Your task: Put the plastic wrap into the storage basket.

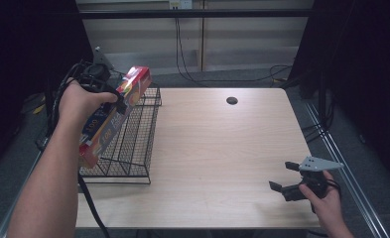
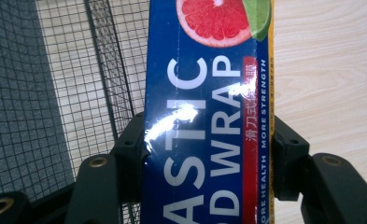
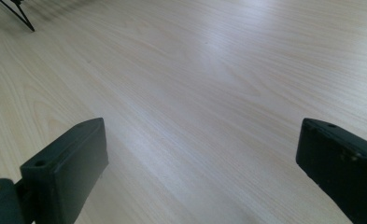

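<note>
A long blue and red plastic wrap box (image 1: 114, 116) is held tilted above a black wire basket (image 1: 133, 148) at the table's left side. My left gripper (image 1: 114, 101) is shut on the box around its middle. In the left gripper view both black jaws press the sides of the plastic wrap box (image 2: 209, 121), with the wire basket (image 2: 69, 93) below and to the left. My right gripper (image 1: 284, 176) rests low near the table's front right, jaws wide open with nothing between them. In the right gripper view its open fingers (image 3: 64, 172) frame bare wood.
The light wooden table (image 1: 222, 148) has a round cable hole (image 1: 231, 100) at the back. Cables hang behind the table. A metal rail (image 1: 341, 163) runs along the right edge. A foot of the wire basket (image 3: 17, 14) is at the far left.
</note>
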`<action>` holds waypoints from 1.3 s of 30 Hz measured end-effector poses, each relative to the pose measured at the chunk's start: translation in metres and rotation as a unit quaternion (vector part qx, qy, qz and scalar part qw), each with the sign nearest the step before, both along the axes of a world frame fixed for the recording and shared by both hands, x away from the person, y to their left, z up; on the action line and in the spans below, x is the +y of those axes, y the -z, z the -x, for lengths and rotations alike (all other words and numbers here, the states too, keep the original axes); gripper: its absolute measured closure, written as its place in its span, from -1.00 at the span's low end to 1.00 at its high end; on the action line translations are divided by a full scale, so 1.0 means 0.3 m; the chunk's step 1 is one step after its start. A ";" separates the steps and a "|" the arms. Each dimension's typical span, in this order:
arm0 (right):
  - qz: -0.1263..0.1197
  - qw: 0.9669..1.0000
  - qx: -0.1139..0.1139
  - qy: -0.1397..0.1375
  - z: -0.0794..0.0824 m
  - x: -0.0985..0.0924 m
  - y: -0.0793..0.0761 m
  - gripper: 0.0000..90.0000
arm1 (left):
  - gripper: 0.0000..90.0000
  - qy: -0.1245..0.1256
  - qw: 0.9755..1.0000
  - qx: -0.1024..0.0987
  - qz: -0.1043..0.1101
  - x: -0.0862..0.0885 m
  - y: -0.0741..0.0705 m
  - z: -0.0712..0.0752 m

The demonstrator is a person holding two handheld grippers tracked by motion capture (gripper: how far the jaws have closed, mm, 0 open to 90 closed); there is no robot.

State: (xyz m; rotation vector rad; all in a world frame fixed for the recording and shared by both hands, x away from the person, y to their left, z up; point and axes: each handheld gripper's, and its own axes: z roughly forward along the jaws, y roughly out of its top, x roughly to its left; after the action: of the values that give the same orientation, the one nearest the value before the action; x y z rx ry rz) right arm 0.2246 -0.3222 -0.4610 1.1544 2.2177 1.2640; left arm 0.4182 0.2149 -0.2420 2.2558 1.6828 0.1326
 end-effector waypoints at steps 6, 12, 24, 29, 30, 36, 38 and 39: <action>0.000 1.000 0.004 -0.004 0.000 -0.002 0.000 -0.95 | -0.03 -0.011 1.000 -0.005 -0.005 0.023 0.004 0.002; 0.002 1.000 0.003 -0.002 0.001 0.002 0.002 -0.95 | -0.03 -0.026 1.000 -0.005 -0.005 0.046 0.003 0.008; 0.001 1.000 0.002 -0.002 0.001 0.005 0.002 -0.95 | -0.03 -0.061 0.998 -0.010 -0.012 0.104 0.001 0.012; 0.003 1.000 0.000 -0.003 0.001 0.006 0.003 -0.96 | -0.03 -0.072 0.997 -0.009 -0.013 0.127 0.003 0.015; 0.003 1.000 0.001 -0.001 0.001 0.007 0.003 -0.95 | -0.03 -0.076 0.997 -0.010 -0.012 0.130 0.003 0.015; 0.004 1.000 0.004 -0.004 0.001 0.008 0.004 -0.95 | -0.03 -0.089 0.996 -0.013 -0.013 0.151 0.001 0.015; 0.004 1.000 0.004 -0.004 0.001 0.009 0.004 -0.95 | -0.03 -0.091 0.996 -0.013 -0.013 0.162 0.000 0.016; 0.004 1.000 0.004 -0.004 0.001 0.009 0.004 -0.95 | -0.03 -0.091 0.996 -0.013 -0.013 0.162 0.000 0.016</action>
State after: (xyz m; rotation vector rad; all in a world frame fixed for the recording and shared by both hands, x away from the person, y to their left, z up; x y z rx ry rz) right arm 0.2242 -0.3196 -0.4623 1.1508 2.2333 1.2558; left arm 0.4134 0.2634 -0.2419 2.1065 1.8802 0.2250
